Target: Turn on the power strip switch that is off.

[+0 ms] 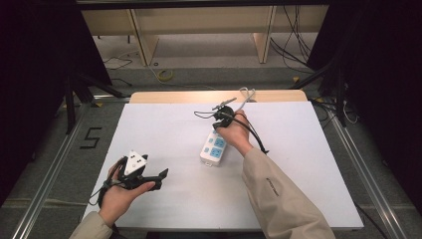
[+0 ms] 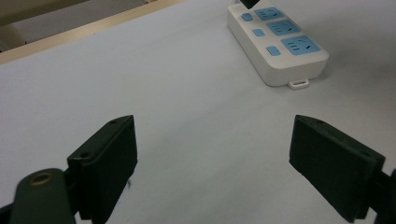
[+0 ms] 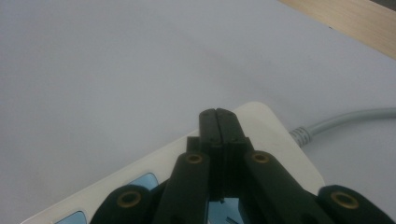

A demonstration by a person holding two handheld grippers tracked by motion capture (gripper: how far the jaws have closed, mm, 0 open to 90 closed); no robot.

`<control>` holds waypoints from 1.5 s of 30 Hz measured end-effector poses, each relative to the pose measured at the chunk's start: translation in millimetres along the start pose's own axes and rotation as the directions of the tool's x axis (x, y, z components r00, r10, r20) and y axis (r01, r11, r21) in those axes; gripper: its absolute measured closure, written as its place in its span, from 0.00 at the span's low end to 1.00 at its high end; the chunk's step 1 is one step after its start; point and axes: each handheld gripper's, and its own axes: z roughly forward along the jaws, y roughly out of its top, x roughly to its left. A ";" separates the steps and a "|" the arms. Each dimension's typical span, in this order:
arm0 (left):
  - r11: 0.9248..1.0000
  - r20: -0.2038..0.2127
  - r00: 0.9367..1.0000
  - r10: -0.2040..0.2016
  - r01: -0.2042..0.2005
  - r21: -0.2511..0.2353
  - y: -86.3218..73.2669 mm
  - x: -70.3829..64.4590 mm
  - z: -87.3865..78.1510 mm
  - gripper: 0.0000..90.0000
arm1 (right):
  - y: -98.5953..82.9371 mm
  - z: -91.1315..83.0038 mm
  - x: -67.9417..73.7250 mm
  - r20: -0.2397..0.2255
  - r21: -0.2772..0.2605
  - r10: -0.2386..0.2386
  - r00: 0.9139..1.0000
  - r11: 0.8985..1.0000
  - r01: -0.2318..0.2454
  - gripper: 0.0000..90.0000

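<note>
A white power strip point(image 1: 213, 149) with blue sockets lies mid-table, and its grey cable point(image 1: 245, 97) runs off the far edge. My right gripper point(image 1: 221, 119) is held over the strip's far end. In the right gripper view its jaws point(image 3: 217, 114) are shut tight with nothing between them, their tips just above the strip's white end point(image 3: 275, 140) beside the cable point(image 3: 345, 119). My left gripper point(image 1: 160, 179) stands open near the front left of the table, apart from the strip. Its jaws point(image 2: 212, 140) frame bare table, with the strip point(image 2: 280, 42) ahead to the right.
The white table top point(image 1: 164, 129) has a wooden strip point(image 1: 199, 95) along its far edge. Beyond it, loose cables lie on the floor under wooden shelving point(image 1: 199, 30). Dark stands and metal rails flank both sides of the table.
</note>
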 end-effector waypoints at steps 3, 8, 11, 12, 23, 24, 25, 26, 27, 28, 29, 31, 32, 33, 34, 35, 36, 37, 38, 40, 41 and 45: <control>1.000 0.000 1.000 -0.001 0.001 0.001 0.0 -0.1 0.1 0.16 | 1.2 2.1 0.6 -0.001 0.010 -0.009 1.000 1.000 0.009 1.00; 1.000 0.001 1.000 0.001 -0.001 0.002 0.0 -0.4 0.2 0.16 | 3.1 3.4 2.3 -0.003 0.026 -0.021 1.000 0.999 0.021 1.00; 1.000 0.000 1.000 0.001 -0.001 0.001 0.1 -0.3 0.0 0.16 | 3.6 4.2 3.1 -0.003 0.039 -0.029 1.000 0.999 0.029 1.00; 1.000 0.000 1.000 0.001 -0.001 0.001 0.0 -0.3 0.0 0.16 | 3.5 4.5 3.5 -0.005 0.042 -0.031 1.000 0.999 0.031 1.00; 1.000 -0.003 1.000 0.005 -0.005 0.004 0.1 -0.3 -0.3 0.16 | 2.4 5.8 4.8 0.004 0.057 -0.045 0.999 0.997 0.045 1.00; 1.000 -0.003 1.000 0.004 -0.004 0.003 0.1 -0.4 -0.4 0.16 | 2.2 5.9 4.7 0.008 0.057 -0.044 0.999 0.997 0.043 1.00; 1.000 -0.003 1.000 0.005 -0.005 0.003 0.1 -0.5 -0.3 0.16 | 2.0 6.0 4.8 0.008 0.056 -0.043 0.999 0.998 0.043 1.00; 1.000 -0.004 1.000 0.006 -0.006 0.002 0.2 -0.7 -0.3 0.16 | 2.1 6.2 5.1 0.008 0.056 -0.047 0.999 0.997 0.047 1.00; 1.000 -0.004 1.000 0.005 -0.005 0.001 0.3 -0.9 -0.4 0.16 | 2.2 6.2 5.5 0.008 0.059 -0.044 0.999 0.997 0.043 1.00; 1.000 -0.003 1.000 0.006 -0.006 0.001 0.3 -0.9 -0.4 0.16 | 2.1 6.4 5.6 0.009 0.058 -0.045 0.999 0.997 0.044 1.00; 1.000 -0.003 1.000 0.006 -0.006 0.002 0.2 -0.9 -0.4 0.16 | 2.1 6.7 5.5 0.010 0.057 -0.046 0.999 0.997 0.046 1.00; 1.000 -0.003 1.000 0.005 -0.005 0.003 0.2 -0.9 -0.2 0.16 | 2.2 7.0 5.9 0.013 0.063 -0.041 0.999 0.997 0.041 1.00; 1.000 -0.003 1.000 0.006 -0.006 0.002 0.2 -0.8 -0.2 0.16 | 2.5 7.2 6.0 0.013 0.062 -0.047 0.999 0.997 0.046 1.00; 1.000 -0.003 1.000 0.006 -0.006 0.003 0.2 -0.7 -0.3 0.16 | 2.6 7.4 6.2 0.015 0.064 -0.049 0.999 0.997 0.048 1.00; 1.000 -0.003 1.000 0.005 -0.005 0.003 0.2 -0.8 -0.2 0.16 | 2.8 7.4 6.4 0.015 0.068 -0.048 0.999 0.997 0.047 1.00; 1.000 -0.003 1.000 0.006 -0.006 0.004 0.2 -0.7 -0.2 0.16 | 3.0 7.5 6.4 0.014 0.071 -0.047 0.999 0.996 0.046 1.00; 1.000 -0.002 1.000 0.005 -0.005 0.004 0.1 -0.9 -0.2 0.16 | 3.2 7.7 6.3 0.015 0.071 -0.048 0.999 0.996 0.047 1.00; 1.000 -0.002 1.000 0.005 -0.005 0.004 0.1 -0.9 -0.1 0.16 | 3.3 7.9 6.1 0.013 0.073 -0.050 0.999 0.996 0.049 1.00; 1.000 -0.003 1.000 0.005 -0.005 0.004 0.1 -1.0 -0.1 0.16 | 3.3 8.1 5.9 0.013 0.074 -0.051 0.999 0.996 0.050 1.00; 1.000 -0.003 1.000 0.005 -0.005 0.005 0.1 -1.1 -0.1 0.16 | 3.3 8.2 5.8 0.012 0.076 -0.049 0.999 0.996 0.048 1.00; 1.000 -0.003 1.000 0.005 -0.005 0.005 0.0 -1.2 0.0 0.16 | 3.1 8.5 5.8 0.012 0.076 -0.049 0.999 0.996 0.048 1.00; 1.000 -0.002 1.000 0.007 -0.007 0.009 0.0 -1.0 0.3 0.16 | 3.0 9.4 6.6 0.017 0.083 -0.049 0.999 0.995 0.047 1.00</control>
